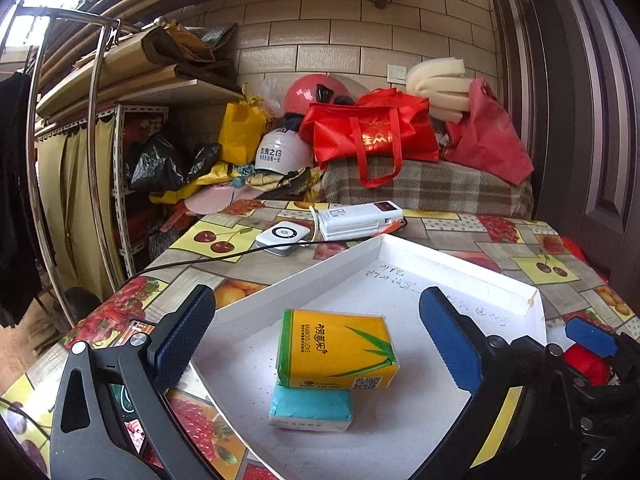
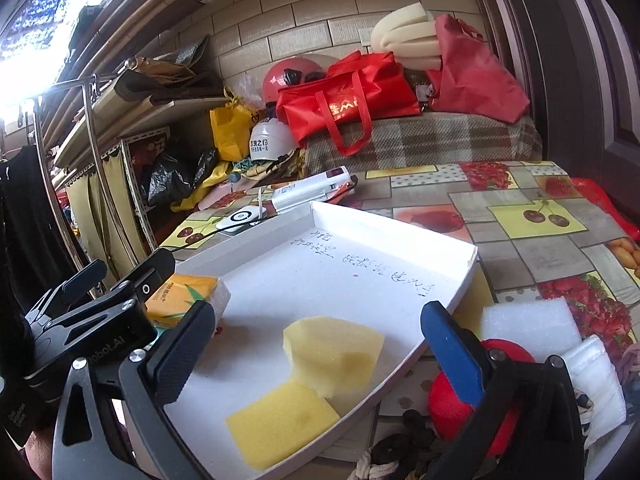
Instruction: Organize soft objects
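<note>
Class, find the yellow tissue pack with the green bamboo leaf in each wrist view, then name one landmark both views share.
Left wrist view: the yellow tissue pack sits lower centre inside the white tray, between the open left gripper fingers, lying on a blue pack.
Right wrist view: the same pack shows at lower left, partly hidden behind the other gripper's frame.
Shared landmark: the red tote bag.

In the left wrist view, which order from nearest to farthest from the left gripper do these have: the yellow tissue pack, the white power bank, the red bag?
From the left gripper:
1. Yellow tissue pack, between the fingers, in the white tray, on a blue pack.
2. White power bank, beyond the tray's far rim, on the table.
3. Red bag, at the back, on the plaid cloth.
</note>
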The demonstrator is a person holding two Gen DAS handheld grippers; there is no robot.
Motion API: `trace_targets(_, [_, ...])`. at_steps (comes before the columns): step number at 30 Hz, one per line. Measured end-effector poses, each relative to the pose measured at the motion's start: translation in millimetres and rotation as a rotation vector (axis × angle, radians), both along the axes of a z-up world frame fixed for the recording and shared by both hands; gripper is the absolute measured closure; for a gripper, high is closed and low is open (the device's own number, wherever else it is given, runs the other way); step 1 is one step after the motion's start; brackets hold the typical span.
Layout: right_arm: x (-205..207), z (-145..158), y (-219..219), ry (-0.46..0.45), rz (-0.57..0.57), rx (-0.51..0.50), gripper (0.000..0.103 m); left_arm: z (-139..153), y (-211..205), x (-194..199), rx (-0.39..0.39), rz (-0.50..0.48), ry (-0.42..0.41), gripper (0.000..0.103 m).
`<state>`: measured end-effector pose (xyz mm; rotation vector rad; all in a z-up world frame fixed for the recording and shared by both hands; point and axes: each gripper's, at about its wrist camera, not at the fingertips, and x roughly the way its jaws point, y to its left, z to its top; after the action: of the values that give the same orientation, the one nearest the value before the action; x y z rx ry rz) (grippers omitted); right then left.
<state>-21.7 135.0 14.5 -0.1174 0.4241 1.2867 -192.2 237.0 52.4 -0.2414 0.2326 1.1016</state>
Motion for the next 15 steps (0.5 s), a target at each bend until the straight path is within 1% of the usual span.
trace_targets(3, [-2.2, 1.6, -4.2, -0.013, 0.003, 0.026, 0.000, 0.0, -0.6, -1.0, 0.005, 0.002, -0.005, 0.000])
trace_targets(9, [-9.9, 6.7, -20.3, -0.057, 0.019, 0.123, 0.000, 0.6, -3.7, -2.6, 0.020, -0.003, -0.017, 0.000])
trace_targets(15, [-25.6, 8.2, -28.6, -0.139, 0.035, 0.120, 0.000, 0.8, -3.8, -4.6, 0.007, -0.005, -0.026, 0.000])
